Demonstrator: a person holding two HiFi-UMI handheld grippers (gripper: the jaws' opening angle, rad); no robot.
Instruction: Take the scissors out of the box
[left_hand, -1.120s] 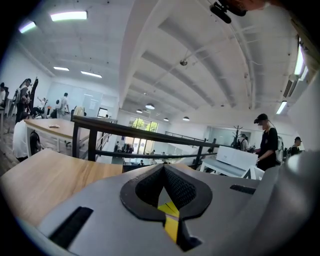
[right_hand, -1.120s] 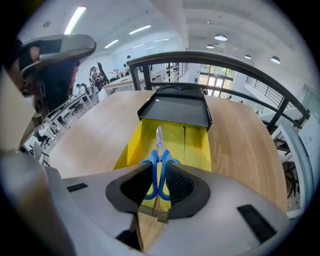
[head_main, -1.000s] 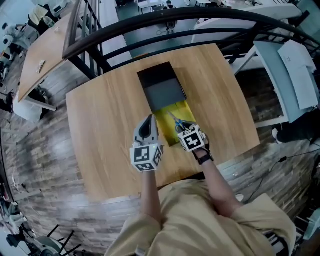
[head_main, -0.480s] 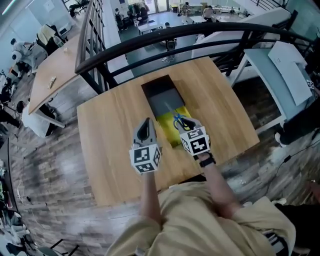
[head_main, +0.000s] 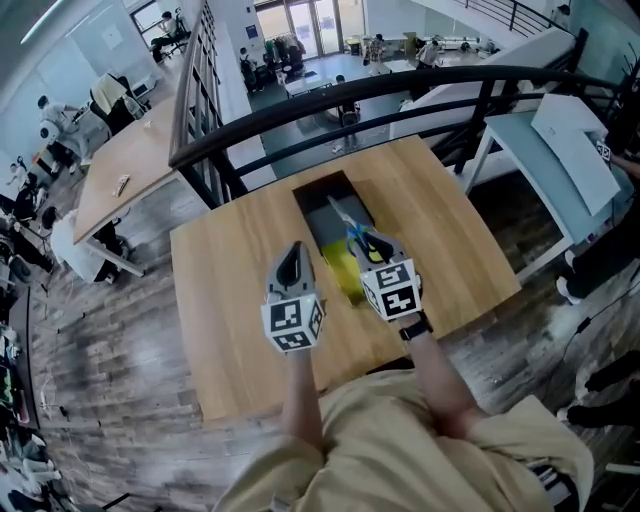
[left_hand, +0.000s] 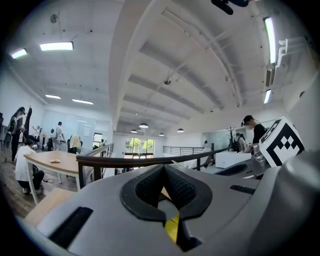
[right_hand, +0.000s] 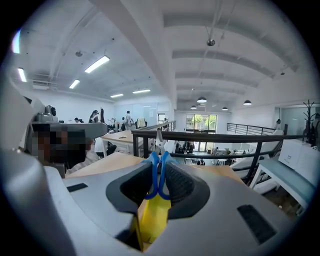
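Note:
The scissors have blue handles and silver blades, and they hang above the box. My right gripper is shut on the handles. In the right gripper view the blue loops sit pinched between the pads of my right gripper, blades pointing away and up. The box lies on the wooden table; it is dark at its far end with a yellow lining at the near end. My left gripper hovers just left of the box, jaws together and empty.
A black curved railing runs behind the table's far edge. Beyond it stand a wooden desk at the left and a white table at the right. People are at the far left. The floor around is wood plank.
Both grippers have risen. The right one has lifted the scissors up out of the yellow part of the box; the left has come up beside it, still shut.

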